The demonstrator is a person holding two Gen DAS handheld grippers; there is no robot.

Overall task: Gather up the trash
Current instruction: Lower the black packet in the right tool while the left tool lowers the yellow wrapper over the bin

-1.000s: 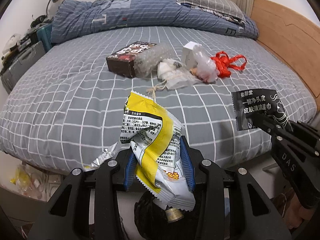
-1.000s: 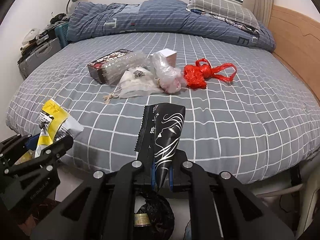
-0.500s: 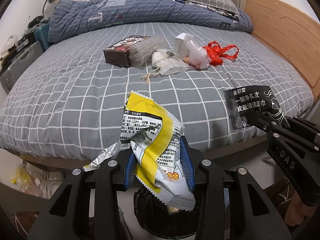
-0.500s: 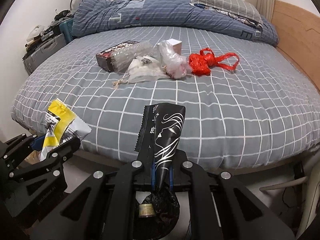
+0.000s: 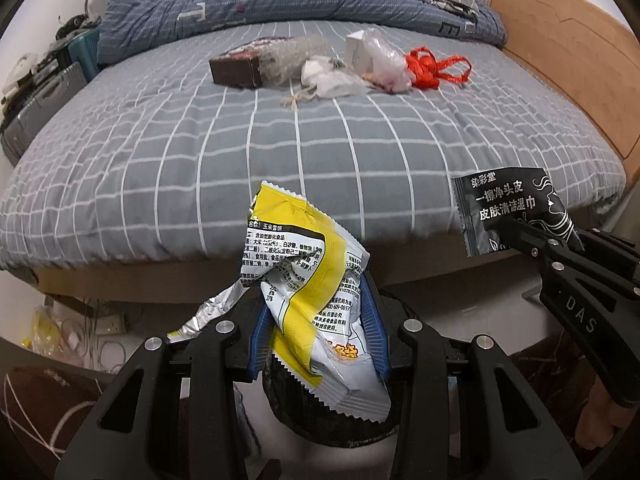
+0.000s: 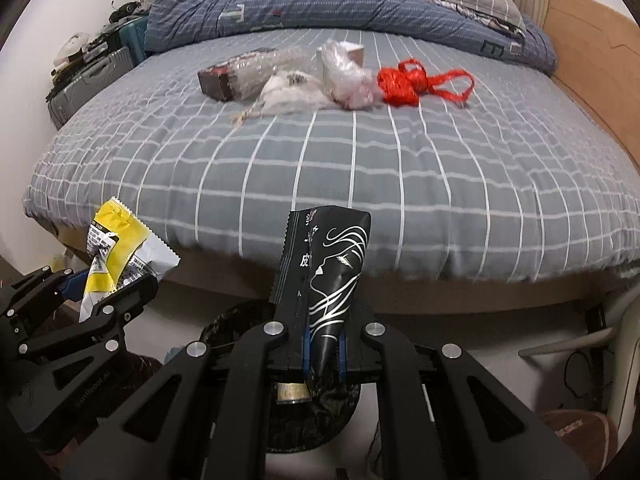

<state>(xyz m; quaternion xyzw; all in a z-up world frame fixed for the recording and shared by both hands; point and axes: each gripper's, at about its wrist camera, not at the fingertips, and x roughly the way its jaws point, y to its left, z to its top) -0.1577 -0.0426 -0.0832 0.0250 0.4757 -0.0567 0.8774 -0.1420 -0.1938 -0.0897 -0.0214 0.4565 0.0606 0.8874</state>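
Observation:
My left gripper (image 5: pixel 318 344) is shut on a crumpled yellow and white snack wrapper (image 5: pixel 308 280), held over a black-lined trash bin (image 5: pixel 340 420) on the floor by the bed. My right gripper (image 6: pixel 322 350) is shut on a black wipe sachet (image 6: pixel 326 264), also above the bin (image 6: pixel 248 320). Each gripper shows in the other view: the right one (image 5: pixel 516 228) with the sachet (image 5: pixel 508 208), the left one (image 6: pixel 116 292) with the wrapper (image 6: pixel 116 248). More trash lies on the bed: a dark box (image 5: pixel 240 68), bubble wrap (image 5: pixel 292 56), a white pouch (image 5: pixel 332 80), a clear bag (image 5: pixel 384 60), a red plastic bag (image 5: pixel 428 68).
The grey checked bed (image 5: pixel 240 140) fills the view ahead, with a blue duvet (image 5: pixel 260 4) at its far side and a wooden frame (image 5: pixel 568 52) on the right. A grey suitcase (image 5: pixel 36 104) stands at left. Cables and a power strip (image 5: pixel 100 324) lie under the bed.
Both grippers have pulled back from the bed and lowered, still holding their trash. The bin below has come more into view under them.

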